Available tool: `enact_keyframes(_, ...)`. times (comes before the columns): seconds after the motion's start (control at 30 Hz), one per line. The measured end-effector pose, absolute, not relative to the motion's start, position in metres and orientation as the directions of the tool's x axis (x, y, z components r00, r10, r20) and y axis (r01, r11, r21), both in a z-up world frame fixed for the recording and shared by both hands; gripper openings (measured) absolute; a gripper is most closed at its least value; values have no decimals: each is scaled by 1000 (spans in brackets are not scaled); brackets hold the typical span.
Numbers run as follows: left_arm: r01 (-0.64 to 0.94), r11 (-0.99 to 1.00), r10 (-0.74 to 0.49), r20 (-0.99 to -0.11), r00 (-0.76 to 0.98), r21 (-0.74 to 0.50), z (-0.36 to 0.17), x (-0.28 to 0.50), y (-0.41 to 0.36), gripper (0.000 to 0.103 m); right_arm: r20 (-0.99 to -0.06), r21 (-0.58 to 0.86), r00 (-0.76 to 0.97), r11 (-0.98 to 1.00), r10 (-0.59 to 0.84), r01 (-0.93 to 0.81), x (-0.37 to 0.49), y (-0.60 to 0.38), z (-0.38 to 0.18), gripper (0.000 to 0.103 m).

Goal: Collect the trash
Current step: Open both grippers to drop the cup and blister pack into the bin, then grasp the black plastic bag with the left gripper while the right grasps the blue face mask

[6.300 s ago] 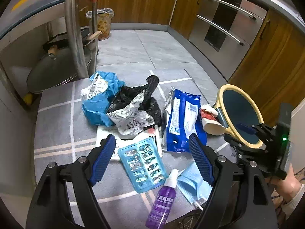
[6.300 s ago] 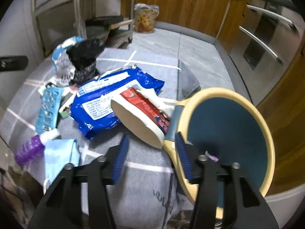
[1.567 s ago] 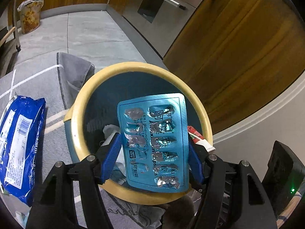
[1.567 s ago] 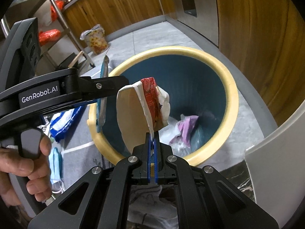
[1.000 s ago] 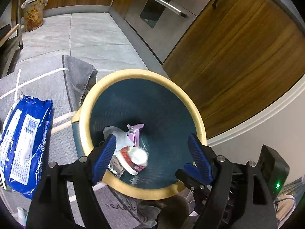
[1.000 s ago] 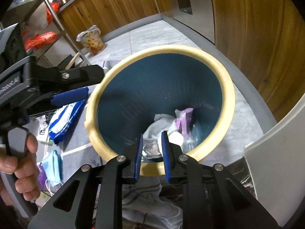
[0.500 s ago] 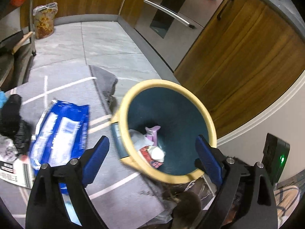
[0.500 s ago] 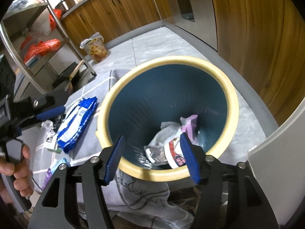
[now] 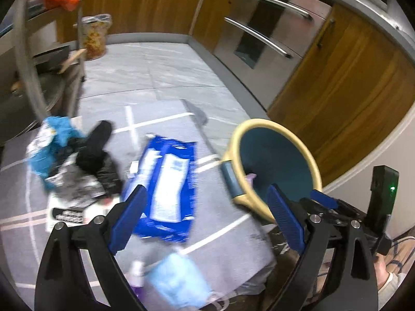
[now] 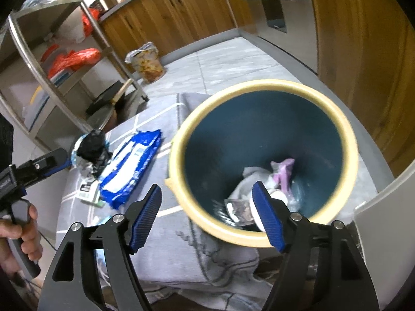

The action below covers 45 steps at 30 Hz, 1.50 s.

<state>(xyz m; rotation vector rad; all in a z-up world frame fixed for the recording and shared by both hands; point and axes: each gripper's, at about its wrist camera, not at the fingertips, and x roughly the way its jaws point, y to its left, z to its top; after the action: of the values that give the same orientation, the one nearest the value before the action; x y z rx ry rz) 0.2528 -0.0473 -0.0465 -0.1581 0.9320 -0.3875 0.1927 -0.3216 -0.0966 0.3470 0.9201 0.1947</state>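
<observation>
No writing could be read in either view: the white label panels on the blue packet (image 9: 166, 184) were smeared by blur, and the black-and-white print on the flat card (image 9: 70, 213) beside it was too soft to make out.

The bin (image 10: 262, 160) was round, dark teal inside with a thick cream rim, standing at the edge of a grey cloth (image 9: 160, 235) marked with white lines. The trash still out lay on that cloth: the blue packet, a crumpled black bag (image 9: 97, 155) against a pale blue wrapper (image 9: 50, 142), and a light blue face mask (image 9: 179, 282) near the front edge.

The left gripper (image 9: 207, 220) stood wide with nothing between its blue pads, above the packet and the bin's near rim. The right gripper (image 10: 207, 217) had just been opening and was also spread and empty, over the bin's front rim.

Only the right wrist view looked down into the bin, showing white crumpled paper (image 10: 249, 181), a purple scrap (image 10: 284, 172) and a silvery foil piece (image 10: 240, 211) at the bottom, and a hand (image 10: 22, 235) on the left tool's grip. Only the left wrist view showed the mask and card.
</observation>
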Motion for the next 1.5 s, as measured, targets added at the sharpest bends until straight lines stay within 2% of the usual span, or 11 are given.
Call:
enact_keyframes(0.23, 129, 957, -286, -758, 586, -261, -53, 251, 18, 91, -745, 378, 572, 924, 342, -60, 199, -294, -96, 75)
enact_keyframes(0.47, -14, 958, -218, -757, 616, -287, -63, 253, 79, 90, -752, 374, 551, 923, 361, -94, 204, -269, -98, 75)
enact_keyframes(0.63, -16, 957, -214, -746, 630, -288, -65, 259, 86, 88, -757, 370, 538, 922, 372, -116, 206, -256, -99, 75)
enact_keyframes(0.73, 20, 964, -217, -744, 632, -264, -67, 269, 76, 83, -759, 370, 531, 921, 376, -122, 206, -253, -101, 75)
enact_keyframes(0.97, 81, 983, -182, -776, 604, -167, -86, 301, 51, 66, -765, 371, 527, 922, 371, -111, 203, -260, -103, 75)
enact_keyframes(1.07, 92, 986, -167, -794, 585, -140, -92, 308, 45, 46, -765, 371, 528, 922, 369, -109, 202, -262, -103, 75)
enact_keyframes(1.1, 91, 988, -157, -801, 578, -128, -94, 310, 43, 31, -764, 371, 529, 922, 370, -109, 202, -262, -103, 75)
enact_keyframes(1.13, 94, 988, -152, -808, 569, -120, -95, 311, 43, 24, -762, 372, 531, 922, 370, -109, 202, -263, -103, 75)
enact_keyframes(1.27, 94, 990, -142, -813, 565, -108, -91, 307, 46, 10, -754, 383, 536, 917, 379, -110, 203, -261, -100, 75)
enact_keyframes(1.33, 90, 990, -144, -805, 576, -112, -86, 303, 50, 6, -752, 387, 535, 915, 385, -115, 203, -258, -99, 75)
enact_keyframes(1.5, 86, 989, -150, -777, 611, -122, -66, 291, 58, 6, -746, 396, 528, 908, 405, -137, 204, -248, -98, 75)
